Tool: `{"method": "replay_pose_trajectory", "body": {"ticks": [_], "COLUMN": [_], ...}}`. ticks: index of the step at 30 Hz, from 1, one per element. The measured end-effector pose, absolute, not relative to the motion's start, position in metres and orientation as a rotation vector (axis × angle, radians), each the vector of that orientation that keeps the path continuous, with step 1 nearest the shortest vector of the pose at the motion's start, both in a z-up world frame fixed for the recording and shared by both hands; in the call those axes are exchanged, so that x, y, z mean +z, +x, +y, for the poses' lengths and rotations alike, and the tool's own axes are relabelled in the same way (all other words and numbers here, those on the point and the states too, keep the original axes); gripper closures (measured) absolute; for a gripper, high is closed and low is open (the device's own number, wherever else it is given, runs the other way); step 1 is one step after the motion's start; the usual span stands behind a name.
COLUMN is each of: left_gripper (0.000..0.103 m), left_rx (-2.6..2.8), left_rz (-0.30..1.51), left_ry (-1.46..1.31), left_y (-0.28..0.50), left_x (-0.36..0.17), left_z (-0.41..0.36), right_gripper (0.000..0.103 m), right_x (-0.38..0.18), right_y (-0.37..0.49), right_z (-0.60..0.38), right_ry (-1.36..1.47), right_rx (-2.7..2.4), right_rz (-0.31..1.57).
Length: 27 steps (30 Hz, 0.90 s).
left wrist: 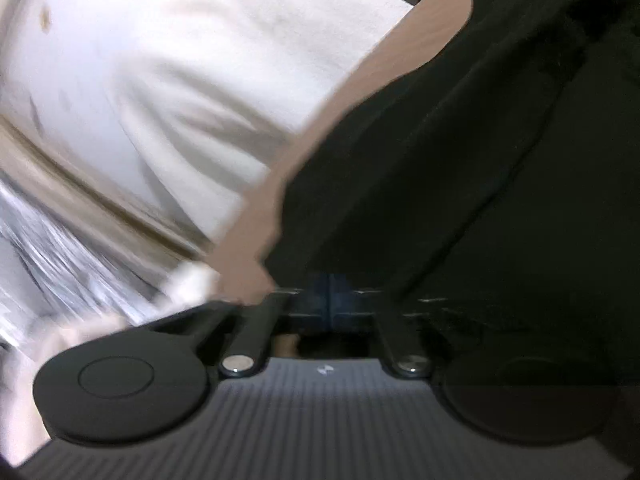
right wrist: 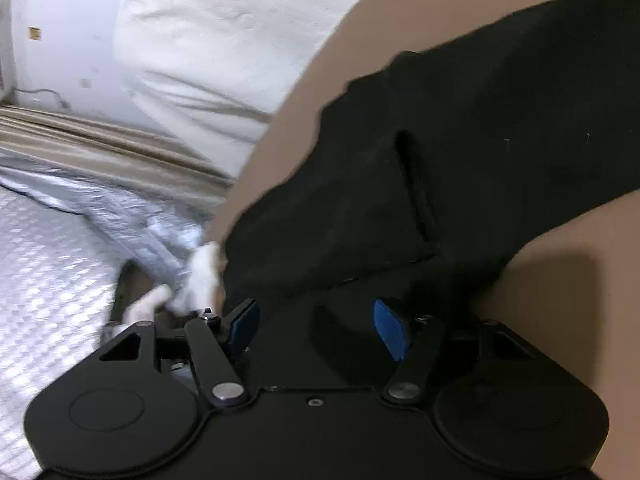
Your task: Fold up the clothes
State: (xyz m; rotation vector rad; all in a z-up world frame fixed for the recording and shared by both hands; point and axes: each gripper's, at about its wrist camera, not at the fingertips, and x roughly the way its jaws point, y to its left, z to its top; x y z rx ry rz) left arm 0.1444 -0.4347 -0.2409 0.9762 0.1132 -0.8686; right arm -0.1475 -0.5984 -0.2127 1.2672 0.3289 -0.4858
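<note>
A: Currently, largest first: tan work surface (right wrist: 560, 300) fills the right of both wrist views; white bedding (right wrist: 224, 40) upper left; silvery quilted sheet (right wrist: 52, 260) lower left.

B: And the garment?

A: Black garment (right wrist: 460, 160) lies on the tan surface, running as a band from upper right down to lower centre, so its long axis is diagonal in frame. Near end reaches both tools.

B: Jaw states?

A: Left gripper (left wrist: 330, 300): blue pads pressed together; the garment's edge reaches right down to them, but whether cloth is pinched I cannot tell. Right gripper (right wrist: 316, 330): jaws standing apart, dark cloth between and just ahead of the pads, pads not pressing it.

B: Nearer hand?

A: Judgement: roughly equal; the right would need only to close.
</note>
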Motion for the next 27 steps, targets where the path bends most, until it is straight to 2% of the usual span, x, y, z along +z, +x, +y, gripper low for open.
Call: {"method": "replay_pose_trajectory", "body": {"ticks": [4,6,8,10,14,16,18,20,22,23,24,25,26,27], "left_gripper": [0.103,0.103,0.103,0.103,0.098,0.091,0.068,0.054,0.051,0.051,0.059,0.072,0.101,0.103], "left_rx": [-0.796,-0.788,-0.799,-0.863,-0.984,-1.047,-1.111,-1.109,-1.084,-1.076,-1.079,-1.09,-1.102,-1.092], "left_rz": [0.076,0.113,0.178,0.228,0.244,0.243,0.24,0.213,0.191,0.189,0.186,0.2,0.218,0.216], "left_ry": [0.821,0.738,0.686,0.648,0.672,0.712,0.756,0.814,0.865,0.889,0.899,0.893,0.885,0.876], "left_y": [0.157,0.169,0.177,0.18,0.164,0.15,0.134,0.119,0.109,0.107,0.106,0.106,0.106,0.105], "left_x": [-0.22,-0.207,-0.197,-0.192,-0.195,-0.2,-0.207,-0.217,-0.228,-0.235,-0.239,-0.24,-0.241,-0.238], "left_z": [-0.424,-0.415,-0.407,-0.4,-0.395,-0.396,-0.396,-0.404,-0.417,-0.425,-0.43,-0.432,-0.434,-0.434], "right_gripper": [0.035,0.049,0.084,0.096,0.097,0.097,0.097,0.097,0.097,0.097,0.097,0.097,0.097,0.097], "right_x": [-0.227,-0.23,-0.232,-0.24,-0.238,-0.229,-0.221,-0.212,-0.211,-0.213,-0.214,-0.214,-0.214,-0.212], "right_y": [-0.147,-0.148,-0.149,-0.155,-0.163,-0.162,-0.161,-0.161,-0.164,-0.16,-0.158,-0.158,-0.156,-0.153], "right_z": [-0.602,-0.601,-0.603,-0.609,-0.615,-0.615,-0.615,-0.616,-0.62,-0.623,-0.625,-0.626,-0.625,-0.624], "right_ry": [1.281,1.245,1.206,1.228,1.257,1.22,1.184,1.148,1.156,1.158,1.152,1.143,1.136,1.114], "right_rx": [-0.597,-0.598,-0.604,-0.6,-0.579,-0.563,-0.545,-0.527,-0.508,-0.505,-0.508,-0.513,-0.511,-0.506], "right_rz": [0.186,0.18,0.21,0.182,0.119,0.122,0.124,0.126,0.122,0.127,0.138,0.149,0.16,0.172]}}
